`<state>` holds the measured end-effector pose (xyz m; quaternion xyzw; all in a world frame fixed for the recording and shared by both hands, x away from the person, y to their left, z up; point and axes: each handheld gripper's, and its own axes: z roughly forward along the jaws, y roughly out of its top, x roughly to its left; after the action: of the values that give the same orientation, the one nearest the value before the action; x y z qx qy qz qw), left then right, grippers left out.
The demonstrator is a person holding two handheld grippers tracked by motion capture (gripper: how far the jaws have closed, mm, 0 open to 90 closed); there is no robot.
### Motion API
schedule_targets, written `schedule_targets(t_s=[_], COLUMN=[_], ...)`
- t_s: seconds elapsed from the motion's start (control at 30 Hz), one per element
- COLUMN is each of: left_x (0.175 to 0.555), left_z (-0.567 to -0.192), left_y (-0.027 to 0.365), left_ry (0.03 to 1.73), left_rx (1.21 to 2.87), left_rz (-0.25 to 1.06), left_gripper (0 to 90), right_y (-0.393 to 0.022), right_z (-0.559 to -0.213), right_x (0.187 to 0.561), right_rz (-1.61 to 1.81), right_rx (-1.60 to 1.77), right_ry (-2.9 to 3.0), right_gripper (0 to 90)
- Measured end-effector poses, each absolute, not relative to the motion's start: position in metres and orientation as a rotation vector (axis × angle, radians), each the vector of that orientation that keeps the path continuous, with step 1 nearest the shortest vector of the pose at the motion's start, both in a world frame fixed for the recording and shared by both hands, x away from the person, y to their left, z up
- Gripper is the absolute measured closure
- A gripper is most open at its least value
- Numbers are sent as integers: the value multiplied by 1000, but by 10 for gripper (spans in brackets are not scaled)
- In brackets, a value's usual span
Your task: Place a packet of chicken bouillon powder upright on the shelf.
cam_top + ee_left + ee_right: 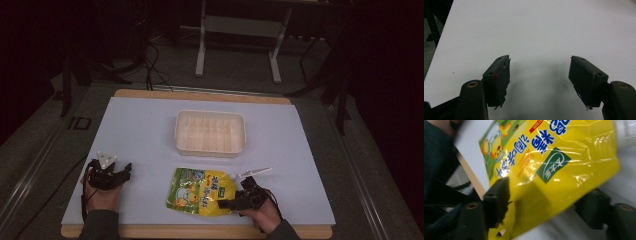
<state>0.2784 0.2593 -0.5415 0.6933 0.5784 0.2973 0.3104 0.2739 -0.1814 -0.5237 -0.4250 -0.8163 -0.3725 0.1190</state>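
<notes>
High view: white table [150,130] (dark room); left gripper [112,175] jaws open, right gripper [235,202] straddling yellow pouch [200,192].

I see dark green sleeves [100,225] at my wrists, black grippers with brass-ringed screw holes [472,84], worn black jaw pads [499,80], a grey three-cornered plate [106,159], and thin black cables [86,195].

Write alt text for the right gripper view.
A yellow pouch with blue printed characters and a cartoon duck lies between the right gripper's two open black jaws. White table surface shows at right, a dark sleeve at left.
</notes>
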Motion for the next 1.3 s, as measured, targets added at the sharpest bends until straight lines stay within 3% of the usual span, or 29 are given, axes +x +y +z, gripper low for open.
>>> schedule_targets(t_s=[0.13,0.23,0.5,0.63,1.3], left_x=[278,278,278,278,278], left_z=[-541,-541,-541,-541,-541], left_y=[259,259,259,259,260], left_ry=[1527,1526,1526,1525,1525], left_rx=[1828,1832,1829,1827,1818], left_rz=[784,786,786,786,784], left_gripper=[331,330,330,330,330], right_y=[-176,-178,-169,-165,-137], right_z=[-517,-506,-483,-477,-452], right_x=[279,282,289,290,298], right_rz=[-1131,-1212,-1299,-1346,-1419], right_rx=[-1202,-1133,-1026,-994,-832], right_ry=[-2368,-2305,-2329,-2313,-2372], right_gripper=[486,664,861,896,899])
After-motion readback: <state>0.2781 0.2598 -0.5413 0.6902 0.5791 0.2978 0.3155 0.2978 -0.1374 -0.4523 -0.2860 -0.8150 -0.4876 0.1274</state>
